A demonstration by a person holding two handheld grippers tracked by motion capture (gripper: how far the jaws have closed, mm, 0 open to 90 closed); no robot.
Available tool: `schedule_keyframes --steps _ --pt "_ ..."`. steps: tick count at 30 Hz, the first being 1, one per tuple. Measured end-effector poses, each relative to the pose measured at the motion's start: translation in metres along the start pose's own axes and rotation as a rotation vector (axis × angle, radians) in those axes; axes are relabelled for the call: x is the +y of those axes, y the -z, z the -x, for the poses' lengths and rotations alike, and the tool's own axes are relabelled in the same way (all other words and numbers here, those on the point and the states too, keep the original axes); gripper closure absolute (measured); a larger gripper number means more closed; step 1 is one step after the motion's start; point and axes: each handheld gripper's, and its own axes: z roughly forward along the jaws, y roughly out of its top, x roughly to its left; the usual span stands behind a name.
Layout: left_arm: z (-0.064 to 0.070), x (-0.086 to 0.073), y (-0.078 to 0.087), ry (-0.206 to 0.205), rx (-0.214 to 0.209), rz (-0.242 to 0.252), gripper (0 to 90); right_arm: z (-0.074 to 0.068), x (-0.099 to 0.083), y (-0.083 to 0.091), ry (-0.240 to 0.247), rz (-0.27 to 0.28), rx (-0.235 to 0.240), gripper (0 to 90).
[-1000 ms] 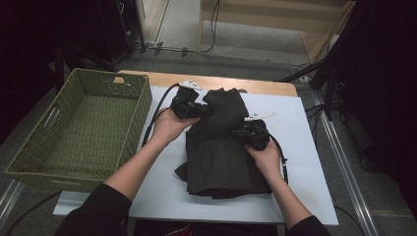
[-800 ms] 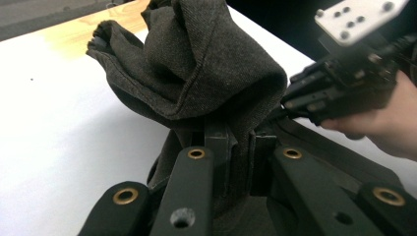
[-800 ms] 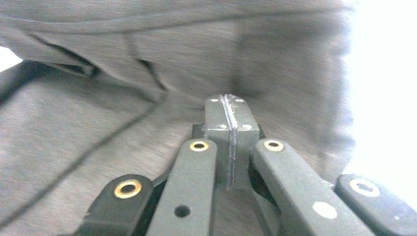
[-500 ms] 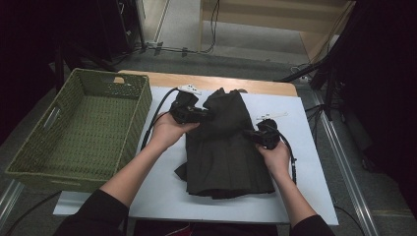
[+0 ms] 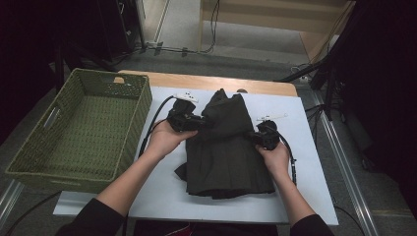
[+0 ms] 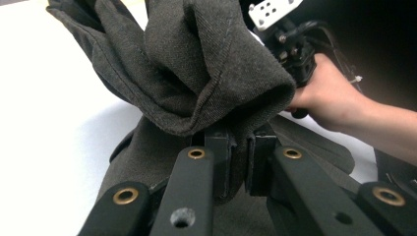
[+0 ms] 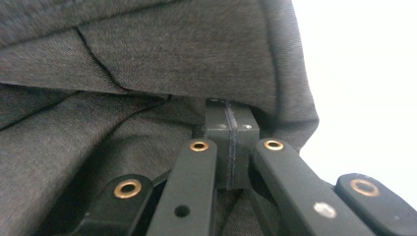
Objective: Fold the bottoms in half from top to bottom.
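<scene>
A dark grey pleated garment (image 5: pixel 226 162) lies on the white table top (image 5: pixel 310 196), its upper part bunched and raised between my hands. My left gripper (image 5: pixel 199 123) sits at the garment's left edge. In the left gripper view, it (image 6: pixel 241 164) is shut with a thick fold of the cloth (image 6: pixel 196 73) pinched between its pads. My right gripper (image 5: pixel 255 136) is at the garment's right edge. In the right gripper view, its jaws (image 7: pixel 230 125) are pressed together while the cloth (image 7: pixel 147 59) drapes over their tips. The right hand's gripper (image 6: pixel 290 44) also appears beyond the fold in the left gripper view.
A green woven basket (image 5: pixel 74 177) stands at the left of the table, hollow side up. A wooden strip (image 5: pixel 196 81) runs along the table's far edge. Cables (image 5: pixel 152 123) trail from the grippers. Bare white surface lies right of the garment.
My right gripper has shifted outward to the garment's right edge. My left gripper has slid slightly nearer and rightward, staying on the cloth.
</scene>
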Motion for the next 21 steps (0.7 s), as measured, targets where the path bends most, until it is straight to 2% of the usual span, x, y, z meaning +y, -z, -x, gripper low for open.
schedule_keyframes --steps 7,11,14,17,21 --pt "0.004 -0.005 0.002 -0.009 -0.002 -0.005 84.5 0.009 -0.006 0.018 0.011 -0.003 -0.022 87.6" --pt "0.007 -0.009 0.003 -0.008 -0.01 -0.004 84.5 0.014 -0.009 0.014 -0.007 -0.016 -0.028 87.6" --pt "0.009 -0.013 0.003 -0.011 -0.018 -0.003 84.5 0.015 -0.009 0.01 0.003 -0.025 -0.033 87.6" --pt "0.012 -0.017 0.001 -0.013 -0.03 -0.008 84.5 0.015 -0.01 0.008 0.009 -0.02 -0.037 87.6" --pt "0.018 -0.022 -0.001 -0.024 -0.042 -0.017 84.5 0.017 -0.011 0.007 -0.014 -0.001 -0.025 87.6"
